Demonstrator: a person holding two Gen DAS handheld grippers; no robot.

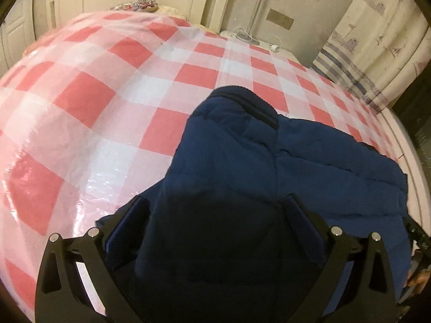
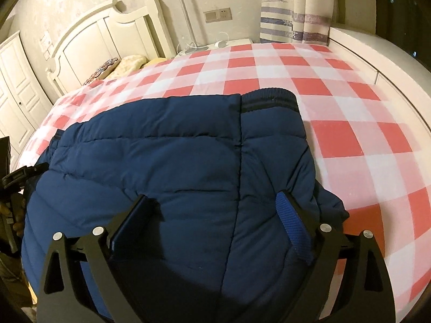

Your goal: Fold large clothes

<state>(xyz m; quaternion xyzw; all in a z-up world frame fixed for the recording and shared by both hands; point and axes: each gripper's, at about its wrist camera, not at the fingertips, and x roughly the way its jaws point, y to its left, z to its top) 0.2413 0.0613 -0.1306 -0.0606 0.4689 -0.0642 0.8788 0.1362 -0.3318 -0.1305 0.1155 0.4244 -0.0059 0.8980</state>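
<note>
Two claws spread wide: left gripper & right gripper, both over puffy navy quilted jacket, lying near edge of red-white checked bedcover.

You see red-checked bedcover, cream headboard, striped curtain, wall socket, white wardrobe.

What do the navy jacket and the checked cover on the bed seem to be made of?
The navy jacket looks like padded, quilted synthetic shell, matte: stitched channels puff between seams, with a ribbed knit cuff. The checked cover seems to be thin plastic sheeting or coated cloth rather than cotton: it is glossy, with crinkled highlights. The look alone leaves the exact fibre open.
</note>
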